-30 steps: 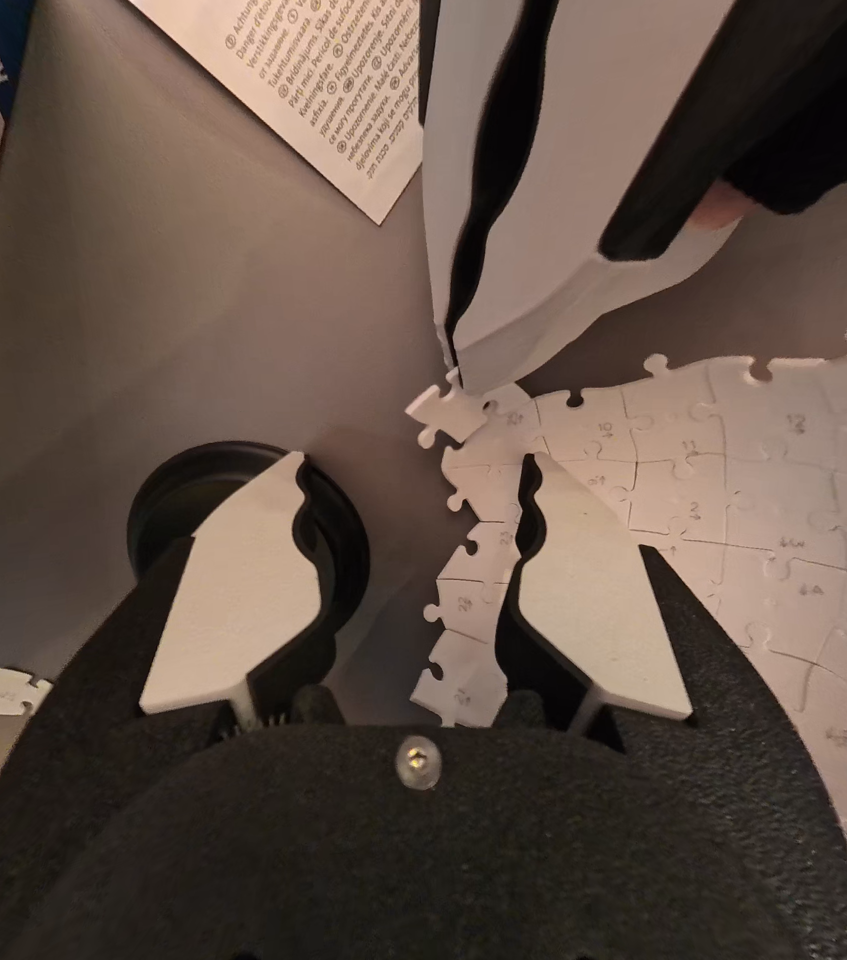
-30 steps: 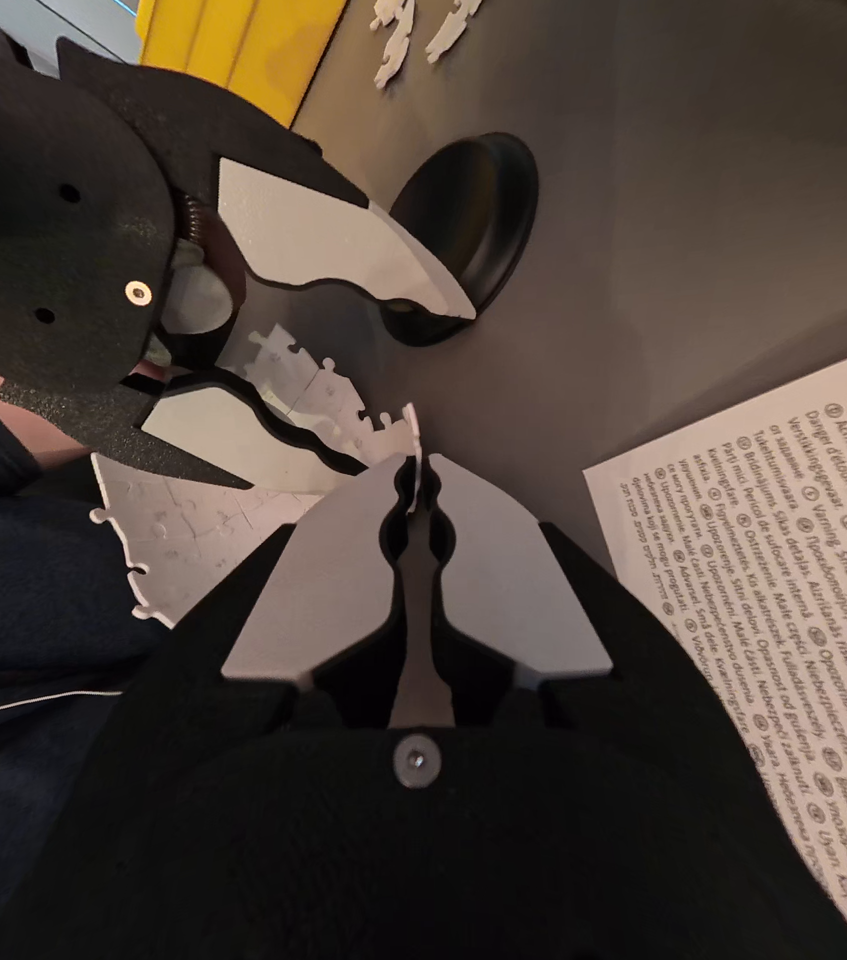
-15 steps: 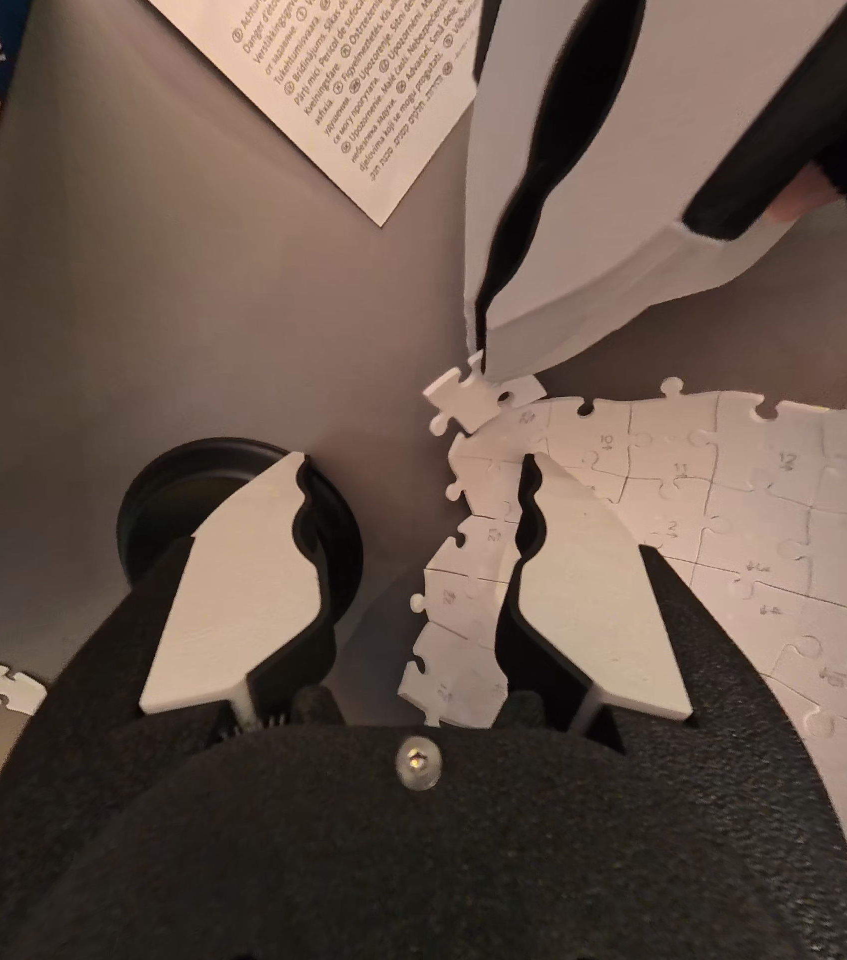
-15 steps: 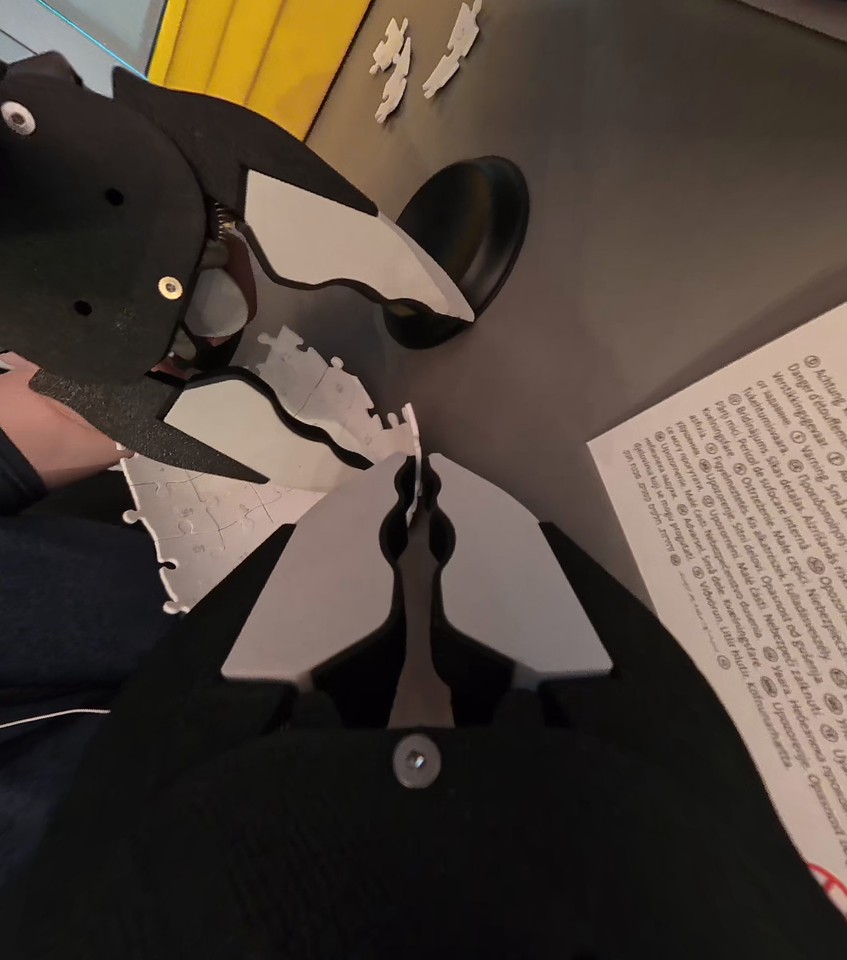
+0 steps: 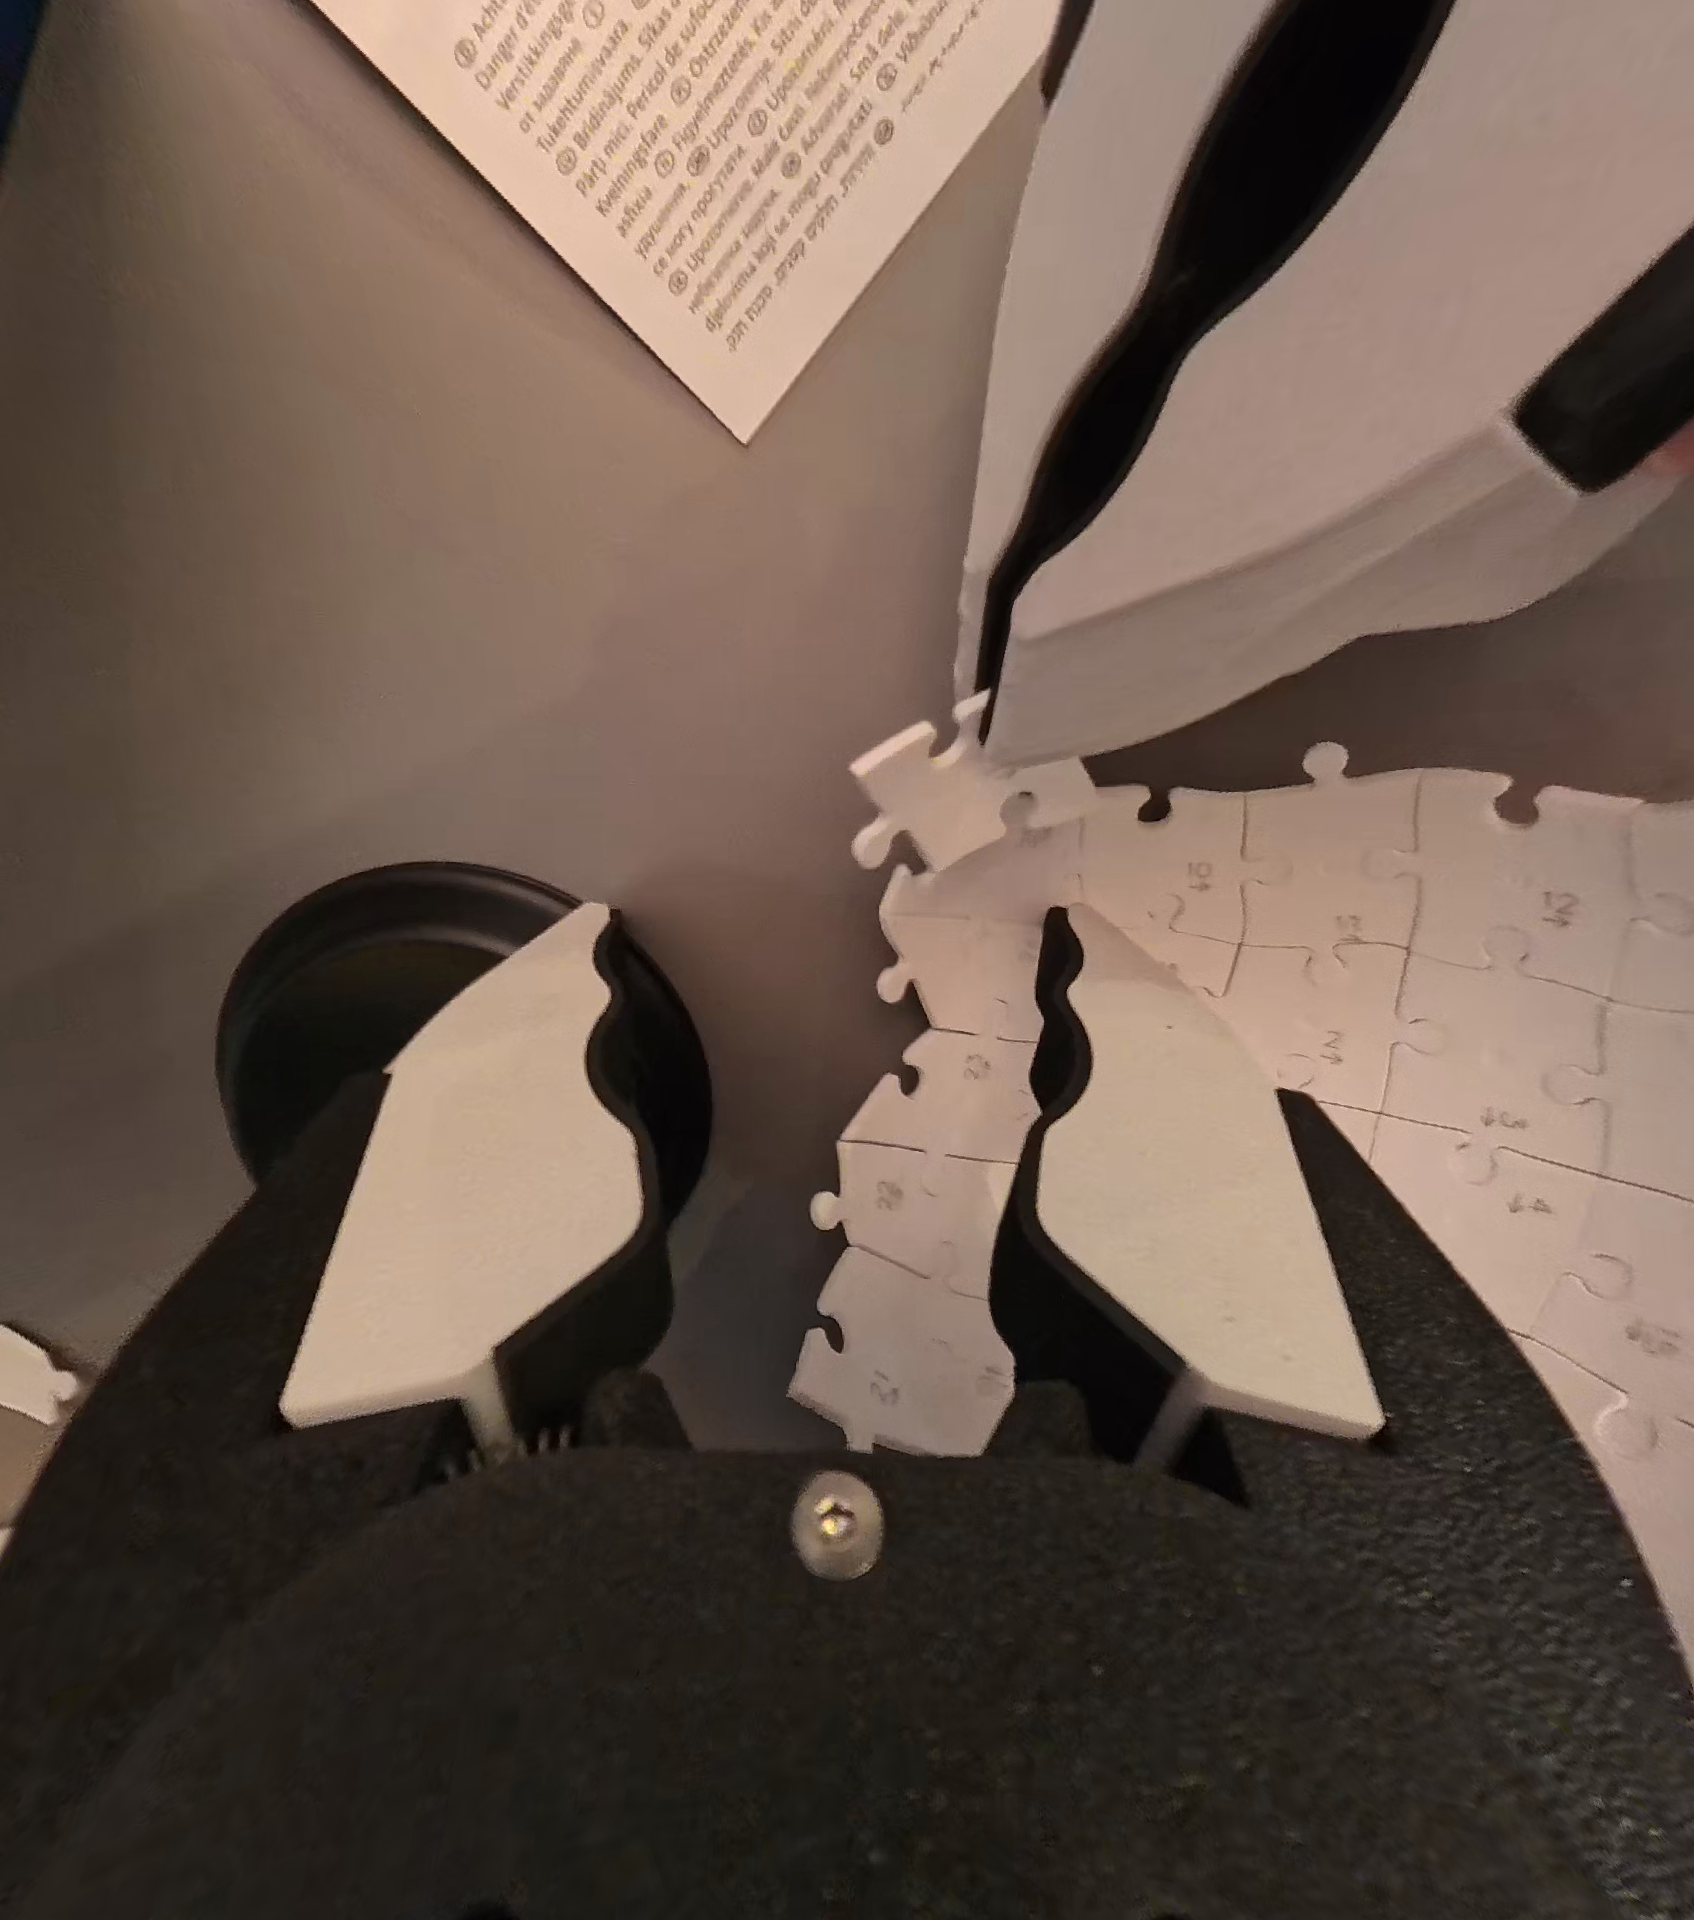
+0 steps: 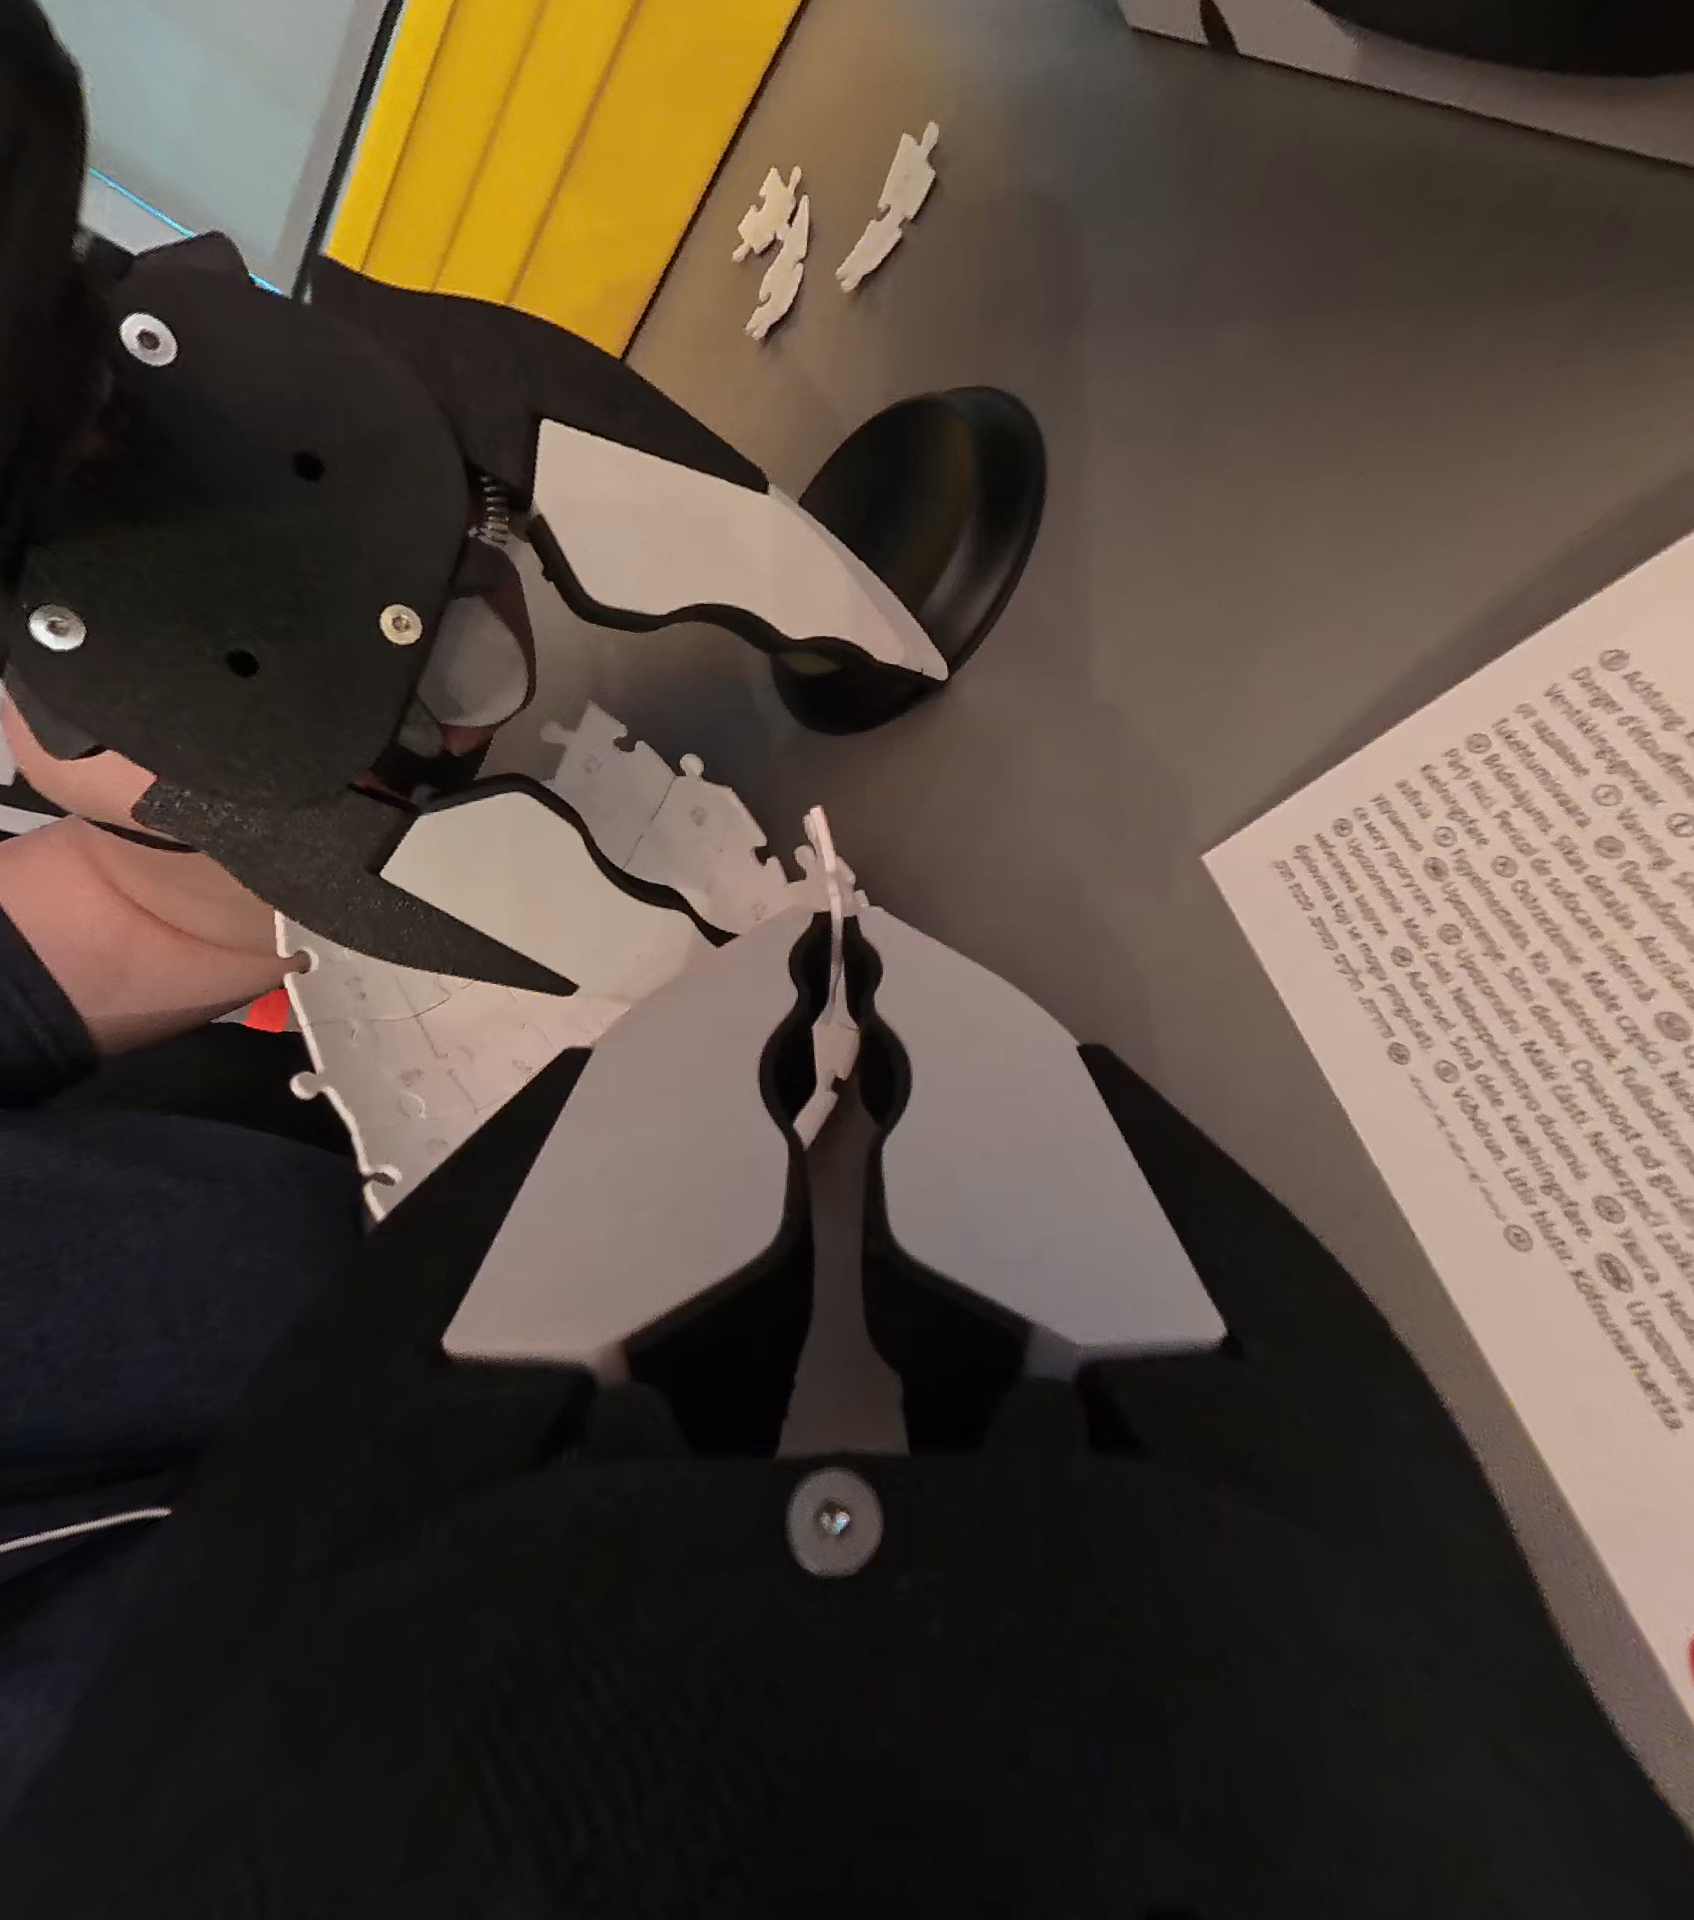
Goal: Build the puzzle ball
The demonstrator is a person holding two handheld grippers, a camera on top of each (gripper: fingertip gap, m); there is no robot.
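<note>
Your right tool (image 6: 835,935) pinching a loose puzzle piece (image 5: 962,795) edge-on, its far part hidden between the fingers, at the curved puzzle shell (image 5: 1445,1039) corner, your left tool (image 5: 827,920) spread, one finger resting on the shell, shell cut off at right.

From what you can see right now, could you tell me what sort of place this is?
Probably an indoor desk or hobby table: a plain grey tabletop carries a printed leaflet, loose puzzle pieces and a black stand. A yellow panel stands beyond its edge.

The right gripper (image 6: 835,914) hides most of its puzzle piece (image 6: 827,883).
</note>
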